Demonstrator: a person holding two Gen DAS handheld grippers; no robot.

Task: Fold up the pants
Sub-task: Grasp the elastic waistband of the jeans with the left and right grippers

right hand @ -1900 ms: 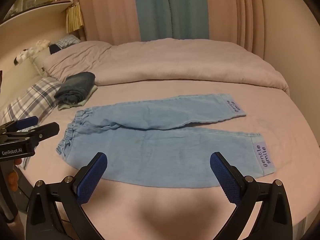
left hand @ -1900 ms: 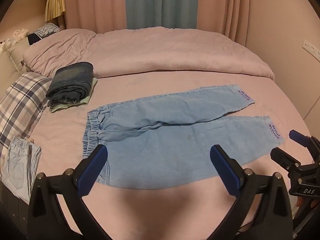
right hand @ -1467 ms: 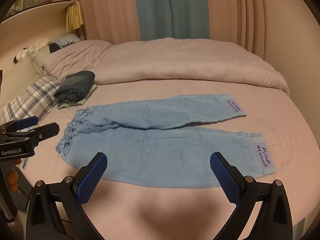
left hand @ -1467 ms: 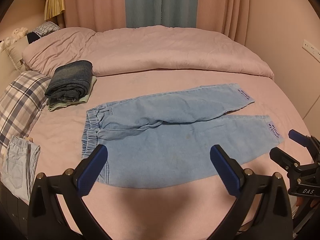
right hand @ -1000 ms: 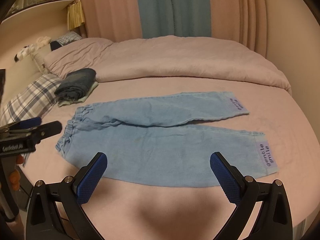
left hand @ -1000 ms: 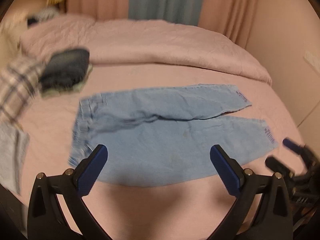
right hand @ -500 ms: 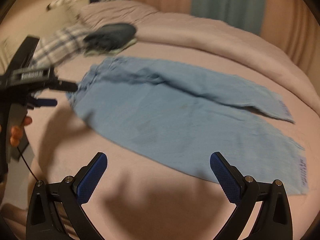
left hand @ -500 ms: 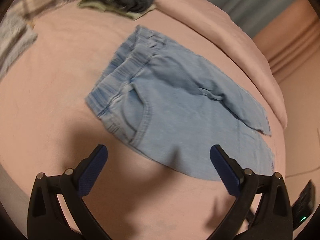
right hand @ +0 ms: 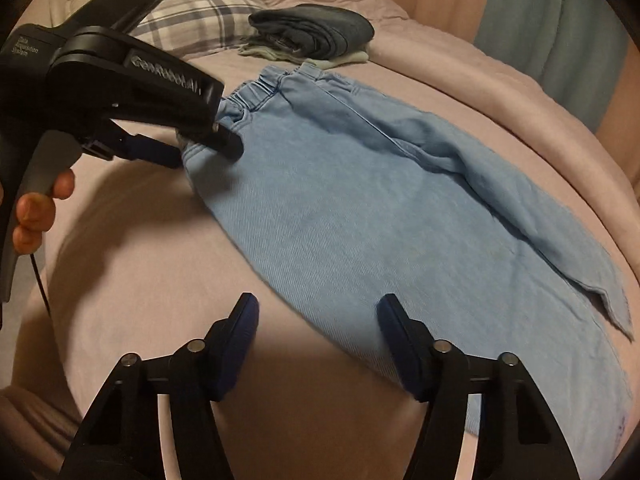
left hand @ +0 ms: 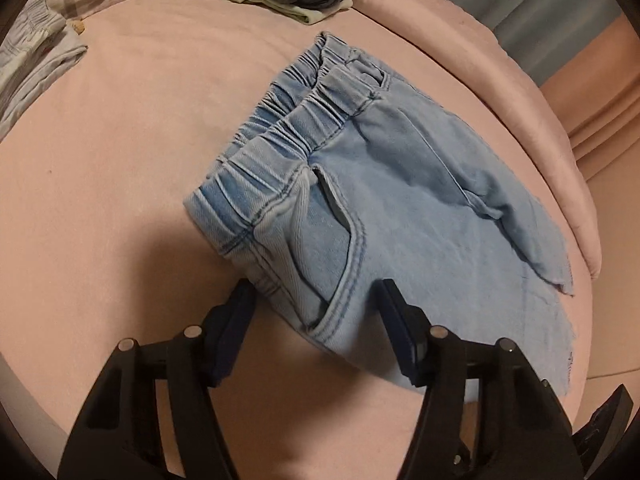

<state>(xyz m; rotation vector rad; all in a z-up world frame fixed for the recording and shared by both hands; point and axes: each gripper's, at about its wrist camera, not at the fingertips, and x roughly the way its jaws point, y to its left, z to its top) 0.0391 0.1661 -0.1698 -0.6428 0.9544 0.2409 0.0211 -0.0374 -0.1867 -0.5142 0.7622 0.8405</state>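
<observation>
1. R gripper (right hand: 318, 330): black frame, blue ribbed pads. Jaws have just been closing, now about half apart. They straddle the near long edge of the pants' front leg at mid-length; pads not pressing the cloth as far as can be seen.
2. L gripper (left hand: 314, 312): same build. Jaws have just been closing, now about half apart. They straddle the near waist corner, pocket seam between the pads; grip not seen. In the right wrist view its body (right hand: 132, 80) reads "GenRobot.AI" in white; smaller print on the rear is too blurred to read. A person's fingers (right hand: 38, 208) curl round its grey trigger.
3. Pants (left hand: 400, 216): light-blue denim, twill weave. Gathered elastic waistband, curved pocket w/ double stitching. Lying flat on the bed near its front edge. Long axis runs along that edge, waist toward the pillow end, hems toward the opposite end. Legs splay apart at the hems. Dark marking by the near hem, unreadable.
4. Bed sheet (left hand: 120, 128): pink, smooth, soft.
5. Folded stack (right hand: 316, 36): dark denim over pale-green cloth, just beyond the waistband.
6. Plaid pillow (right hand: 192, 20): grey/white check, at the head end.
7. Pale-blue garment (left hand: 32, 52): crumpled, at the head-end side edge.
8. Curtains (right hand: 540, 20): teal and pink, behind the bed.
</observation>
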